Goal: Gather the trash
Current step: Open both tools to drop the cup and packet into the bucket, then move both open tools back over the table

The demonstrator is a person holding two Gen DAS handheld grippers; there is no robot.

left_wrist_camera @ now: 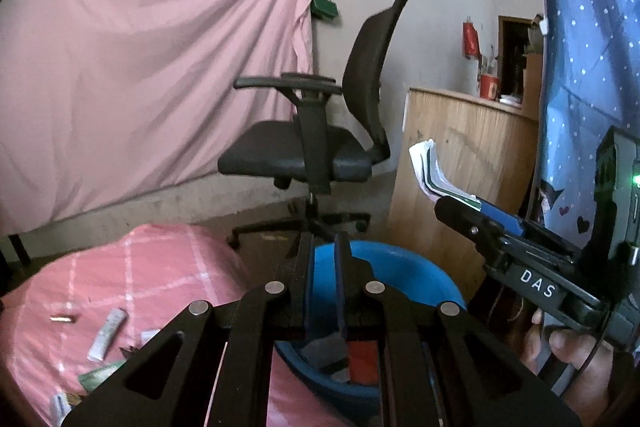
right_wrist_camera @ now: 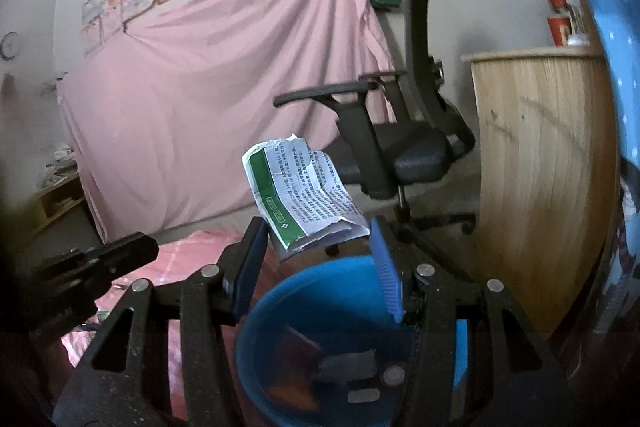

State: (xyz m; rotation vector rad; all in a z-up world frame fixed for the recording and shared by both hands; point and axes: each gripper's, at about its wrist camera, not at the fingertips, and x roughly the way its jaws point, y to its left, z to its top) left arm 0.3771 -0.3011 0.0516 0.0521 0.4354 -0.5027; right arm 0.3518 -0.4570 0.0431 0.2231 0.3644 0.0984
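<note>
A person's right tongs [right_wrist_camera: 318, 259] carry a torn, crumpled paper packet [right_wrist_camera: 304, 195], white with a green band and printed text, above a blue basin [right_wrist_camera: 280, 311] that already holds several scraps. The packet sits wedged between the two blue pads, which stand fairly wide apart because the flattened carton spans the gap; it juts forward and upward past the tips, apparently poised for dropping into the basin below. In the left wrist view the same packet [left_wrist_camera: 430, 169] shows edge-on in the right tongs [left_wrist_camera: 460, 205], with a hand [left_wrist_camera: 560, 347] on the handle beneath.

The left tongs [left_wrist_camera: 323, 267] are pressed nearly together and pinch nothing, hanging over the basin's near rim [left_wrist_camera: 400, 259], likely idle between pickups. More trash waits on the pink checked bed cover [left_wrist_camera: 140, 267] to the left: a white tube-like wrapper [left_wrist_camera: 107, 333], a small brown piece [left_wrist_camera: 62, 317] and bits of green-and-white packaging [left_wrist_camera: 98, 377]. A black office chair [left_wrist_camera: 320, 131] and a wooden board [left_wrist_camera: 460, 163] stand behind.
</note>
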